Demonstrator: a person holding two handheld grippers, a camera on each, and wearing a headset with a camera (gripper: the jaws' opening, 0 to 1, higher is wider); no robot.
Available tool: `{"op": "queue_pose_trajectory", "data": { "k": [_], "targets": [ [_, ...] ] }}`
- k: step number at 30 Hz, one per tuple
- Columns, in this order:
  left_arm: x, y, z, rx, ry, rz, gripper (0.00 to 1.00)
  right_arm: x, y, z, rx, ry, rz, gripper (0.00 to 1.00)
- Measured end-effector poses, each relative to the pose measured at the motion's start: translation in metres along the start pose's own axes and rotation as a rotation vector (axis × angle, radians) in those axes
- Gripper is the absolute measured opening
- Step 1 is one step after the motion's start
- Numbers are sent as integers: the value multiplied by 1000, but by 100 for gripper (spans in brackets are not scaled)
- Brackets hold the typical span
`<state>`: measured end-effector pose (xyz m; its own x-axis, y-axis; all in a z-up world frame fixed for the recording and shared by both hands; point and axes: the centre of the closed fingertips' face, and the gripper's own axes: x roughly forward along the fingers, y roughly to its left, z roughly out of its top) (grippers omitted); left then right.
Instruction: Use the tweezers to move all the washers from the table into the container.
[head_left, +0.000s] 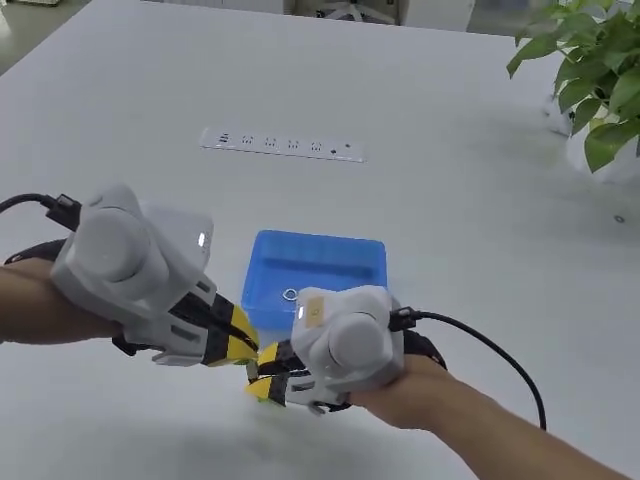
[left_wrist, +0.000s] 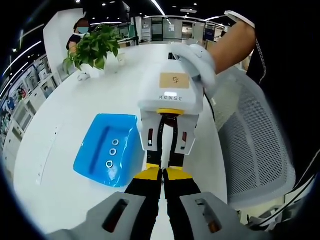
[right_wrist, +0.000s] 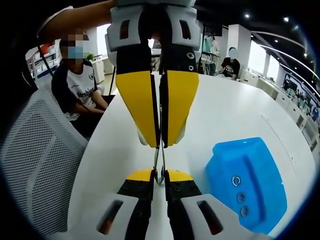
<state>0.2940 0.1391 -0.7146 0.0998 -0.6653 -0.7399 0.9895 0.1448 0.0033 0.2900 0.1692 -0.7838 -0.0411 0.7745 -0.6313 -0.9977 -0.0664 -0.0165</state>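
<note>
Your left gripper (right_wrist: 160, 144) and right gripper (right_wrist: 160, 176) (2) both clamp 1 tweezers (right_wrist: 159, 161), frame centre | 1 blue container (right_wrist: 260, 150), lower right | 3 washers (right_wrist: 236, 181) inside it.

Table (head_left: 450, 200) is viewed from above by the head camera; the gripper views are aimed closely at each other, the blue container (head_left: 320, 245) shared by all.
</note>
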Motion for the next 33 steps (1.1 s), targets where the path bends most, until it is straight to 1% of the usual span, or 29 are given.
{"op": "queue_pose_trajectory", "data": {
  "k": [6, 20, 33],
  "targets": [
    [-4, 0, 8, 0, -16, 4, 6, -6, -2, 5, -8, -5, -10, 10],
    [-17, 1, 25, 29, -21, 20, 6, -21, -7, 18, -28, -14, -30, 10],
    [-29, 8, 43, 39, -44, 34, 6, -39, -15, 31, -54, -24, -58, 10]
  ]
}}
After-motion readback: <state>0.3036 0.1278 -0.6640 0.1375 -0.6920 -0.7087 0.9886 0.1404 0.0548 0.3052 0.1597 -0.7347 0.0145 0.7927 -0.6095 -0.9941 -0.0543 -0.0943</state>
